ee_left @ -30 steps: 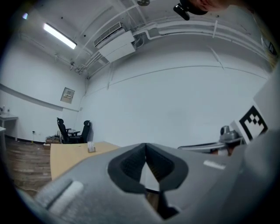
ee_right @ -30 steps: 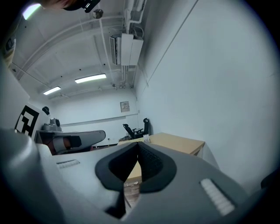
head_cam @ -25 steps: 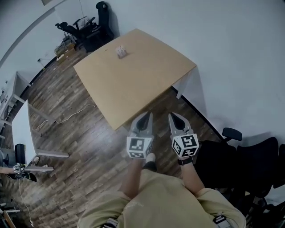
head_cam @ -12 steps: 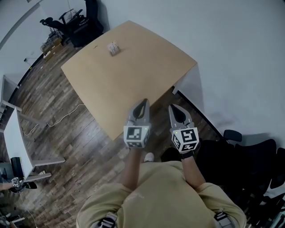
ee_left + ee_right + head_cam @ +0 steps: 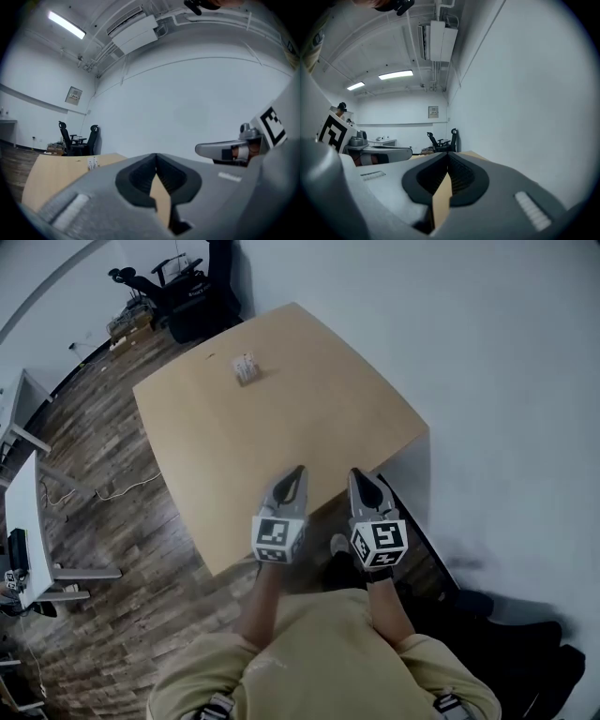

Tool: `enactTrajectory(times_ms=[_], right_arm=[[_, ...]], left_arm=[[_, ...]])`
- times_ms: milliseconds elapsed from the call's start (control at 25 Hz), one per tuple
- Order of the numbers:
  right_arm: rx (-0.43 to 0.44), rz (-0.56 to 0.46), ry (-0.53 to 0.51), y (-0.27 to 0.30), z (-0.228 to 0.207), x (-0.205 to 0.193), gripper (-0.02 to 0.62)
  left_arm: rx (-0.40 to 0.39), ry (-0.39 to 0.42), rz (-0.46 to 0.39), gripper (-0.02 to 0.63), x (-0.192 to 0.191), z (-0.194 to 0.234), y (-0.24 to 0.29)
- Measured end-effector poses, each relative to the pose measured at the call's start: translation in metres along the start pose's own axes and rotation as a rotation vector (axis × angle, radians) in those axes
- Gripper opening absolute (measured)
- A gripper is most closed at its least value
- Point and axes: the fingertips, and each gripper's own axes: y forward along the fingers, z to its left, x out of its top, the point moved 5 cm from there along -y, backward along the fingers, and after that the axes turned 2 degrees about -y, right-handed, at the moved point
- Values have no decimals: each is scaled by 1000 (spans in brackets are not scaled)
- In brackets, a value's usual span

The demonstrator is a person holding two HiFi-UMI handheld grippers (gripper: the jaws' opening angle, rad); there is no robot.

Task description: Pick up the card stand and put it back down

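One card stand (image 5: 246, 368) well beyond left gripper (image 5: 297, 472).

You stand on a dark wood floor (image 5: 112, 615) by a white wall (image 5: 497, 352). A tan counter (image 5: 309, 418) is ahead, black chairs (image 5: 202, 292) in the far corner.

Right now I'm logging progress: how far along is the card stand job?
Done: nothing yet; the card stand stands far across the table, apart from both grippers. In hand: nothing; the left gripper and right gripper are shut and empty over the near edge. Left: reach, grip, lift, set down.
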Motion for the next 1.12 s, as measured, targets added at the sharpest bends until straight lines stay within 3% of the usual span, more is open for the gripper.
enactTrajectory(times_ms=[200,360,480,640,760,1000,1120], right_arm=[[95,-1,24,66,-67,24,5],[210,11,33,123,-94,35,5],[288,37,42,156,-103,27,5],[383,96,69,207,-99,2,5],[506,121,54,252,-81,-20,5],[652,177,-33,349,-59,-65,5],[695,225,-27,386,-47,-91,5]], left_arm=[[96,8,-14,3,22,7,73],[170,-12,-87,3,39,31,110],[228,-33,-94,3,36,45,123],[320,-42,-30,3,14,82,132],[358,-73,23,3,-9,126,140],[355,-134,97,17,-56,221,175],[331,-119,153,38,-84,267,187]])
